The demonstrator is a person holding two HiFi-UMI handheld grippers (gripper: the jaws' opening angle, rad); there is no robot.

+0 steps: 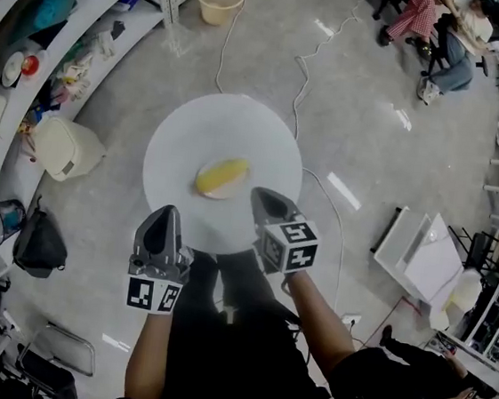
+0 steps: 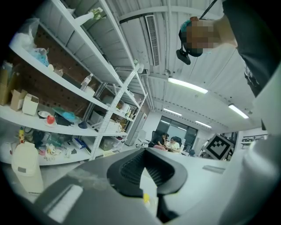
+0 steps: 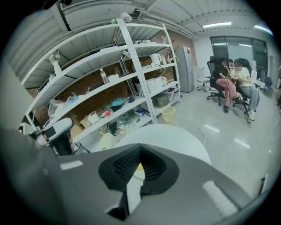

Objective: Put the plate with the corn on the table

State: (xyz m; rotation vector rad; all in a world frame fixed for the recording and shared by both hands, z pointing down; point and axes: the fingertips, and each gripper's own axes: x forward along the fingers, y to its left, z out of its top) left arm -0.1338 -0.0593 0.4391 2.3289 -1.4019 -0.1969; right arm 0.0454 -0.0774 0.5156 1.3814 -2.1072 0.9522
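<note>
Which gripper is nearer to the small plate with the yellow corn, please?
Right. The right gripper sits just right of the plate; the left gripper is farther back, to its left.

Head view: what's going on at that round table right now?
A person stands over a round white table with a gripper in each hand. The plate with the corn cob already sits on the table. The right gripper points at the plate's near side with its jaws shut. Whether it touches the plate is unclear. The left gripper hovers over the table's near edge, jaws together, holding nothing.
</note>
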